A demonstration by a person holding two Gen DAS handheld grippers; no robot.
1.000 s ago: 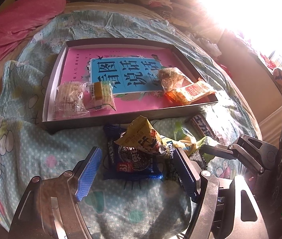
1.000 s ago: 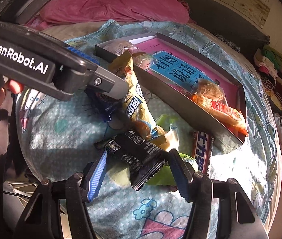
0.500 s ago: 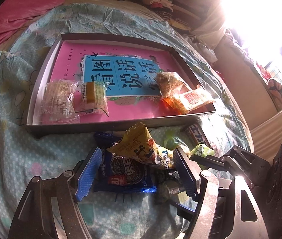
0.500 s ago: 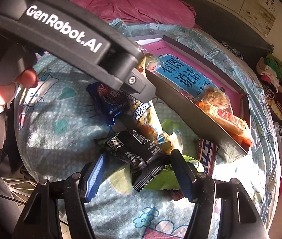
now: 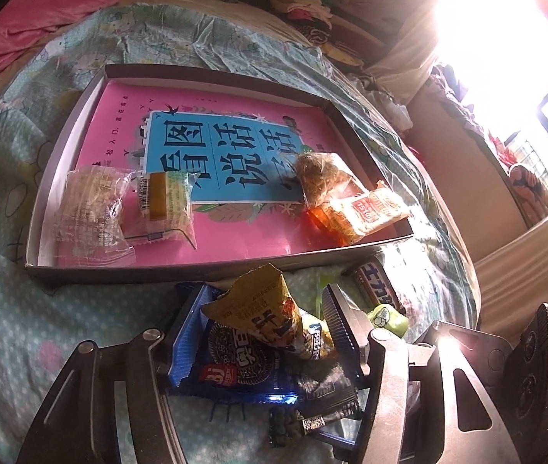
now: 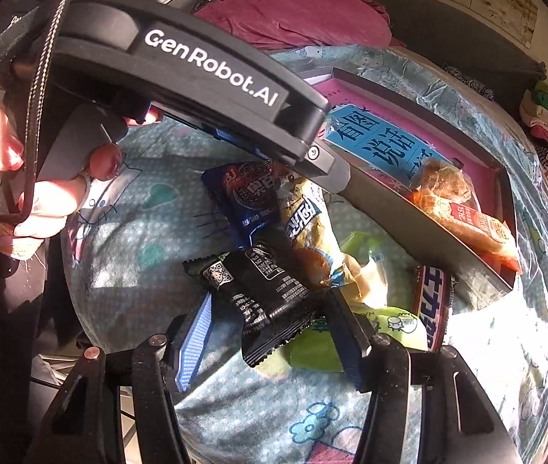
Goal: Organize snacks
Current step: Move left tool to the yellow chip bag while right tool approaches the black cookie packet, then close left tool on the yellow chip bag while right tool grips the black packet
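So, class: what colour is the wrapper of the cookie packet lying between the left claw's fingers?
Dark blue: the cookie packet shows best in the left wrist view.

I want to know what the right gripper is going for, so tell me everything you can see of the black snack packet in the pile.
The black snack packet is a small glossy foil pouch with crimped, serrated ends, white small print and a QR code on a white label. It lies sealed and flat, skewed diagonally, on the patterned bedsheet in front of the tray. Its far end tucks under the yellow packet; its near end overlaps the green packet. It sits between the closing jaws of the right gripper, whose pads do not yet clearly press on it.
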